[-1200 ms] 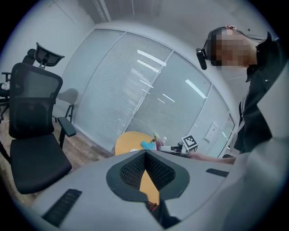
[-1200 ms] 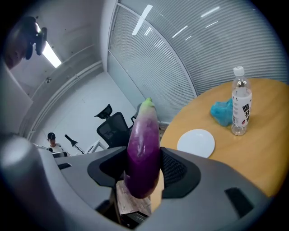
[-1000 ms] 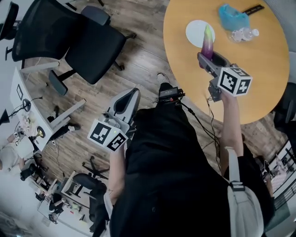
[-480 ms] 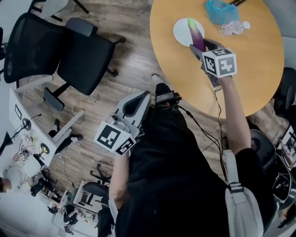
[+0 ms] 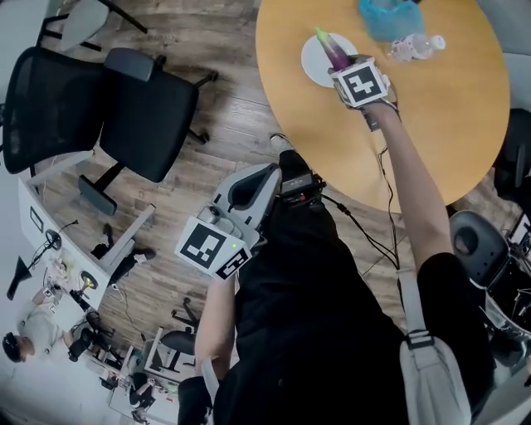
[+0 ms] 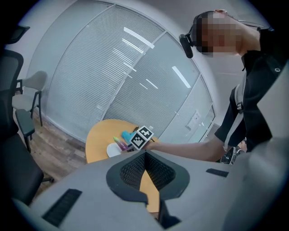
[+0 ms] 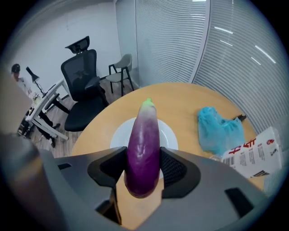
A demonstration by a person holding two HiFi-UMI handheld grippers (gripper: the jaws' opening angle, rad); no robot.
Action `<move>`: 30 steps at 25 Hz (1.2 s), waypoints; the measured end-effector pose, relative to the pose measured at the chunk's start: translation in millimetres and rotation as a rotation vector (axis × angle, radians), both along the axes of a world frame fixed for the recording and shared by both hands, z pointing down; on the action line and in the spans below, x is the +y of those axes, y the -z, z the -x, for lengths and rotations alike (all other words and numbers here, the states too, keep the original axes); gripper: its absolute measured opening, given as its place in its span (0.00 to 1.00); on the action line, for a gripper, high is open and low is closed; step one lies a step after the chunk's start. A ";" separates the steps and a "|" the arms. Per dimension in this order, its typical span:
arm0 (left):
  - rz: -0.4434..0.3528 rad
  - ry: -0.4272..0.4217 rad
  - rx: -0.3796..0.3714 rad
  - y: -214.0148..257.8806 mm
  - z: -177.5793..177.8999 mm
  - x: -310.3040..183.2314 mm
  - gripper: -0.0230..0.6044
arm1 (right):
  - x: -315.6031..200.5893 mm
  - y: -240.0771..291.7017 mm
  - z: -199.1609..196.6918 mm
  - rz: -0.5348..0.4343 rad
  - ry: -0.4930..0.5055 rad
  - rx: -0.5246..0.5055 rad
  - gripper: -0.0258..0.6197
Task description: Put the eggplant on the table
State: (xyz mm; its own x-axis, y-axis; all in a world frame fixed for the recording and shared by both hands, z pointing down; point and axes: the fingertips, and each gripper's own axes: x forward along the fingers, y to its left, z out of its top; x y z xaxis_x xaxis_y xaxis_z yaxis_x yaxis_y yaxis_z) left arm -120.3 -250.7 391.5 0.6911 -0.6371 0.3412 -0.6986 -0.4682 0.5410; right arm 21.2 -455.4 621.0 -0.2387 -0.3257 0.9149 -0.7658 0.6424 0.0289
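A purple eggplant (image 5: 330, 48) with a pale green tip is clamped between the jaws of my right gripper (image 5: 340, 65). In the right gripper view the eggplant (image 7: 143, 149) stands lengthwise between the two black pads, its tip pointing away over a white plate (image 7: 118, 134). The plate (image 5: 314, 65) lies on the round wooden table (image 5: 431, 124), right under the eggplant. My left gripper (image 5: 251, 186) hangs low by the person's body over the floor, away from the table. Its pads (image 6: 133, 169) meet at the tips with nothing held.
A crumpled blue bag (image 5: 386, 17) and a plastic bottle (image 5: 412, 46) lie beyond the plate. A white packet with red print (image 7: 257, 153) sits at the right. Black office chairs (image 5: 124, 108) stand on the wooden floor left of the table. A cable runs along the right arm.
My right gripper has carried the eggplant farther across the table and tipped it downward, so it now hangs over the white plate. The left gripper has drifted slightly toward the table.
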 end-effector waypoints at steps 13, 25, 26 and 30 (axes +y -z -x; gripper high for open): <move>0.056 -0.033 0.078 -10.3 -29.9 9.9 0.05 | 7.8 -24.7 -7.2 0.070 -0.019 0.140 0.41; 0.064 -0.012 0.078 -12.1 -32.5 26.7 0.05 | 1.6 -27.3 -3.3 0.059 0.008 0.131 0.42; 0.066 0.000 0.076 -12.6 -29.3 27.3 0.05 | 3.1 -27.1 -6.5 0.064 0.007 0.149 0.43; 0.074 0.032 0.065 -15.3 -17.6 30.2 0.05 | 7.2 -25.7 -17.5 0.080 -0.013 0.193 0.45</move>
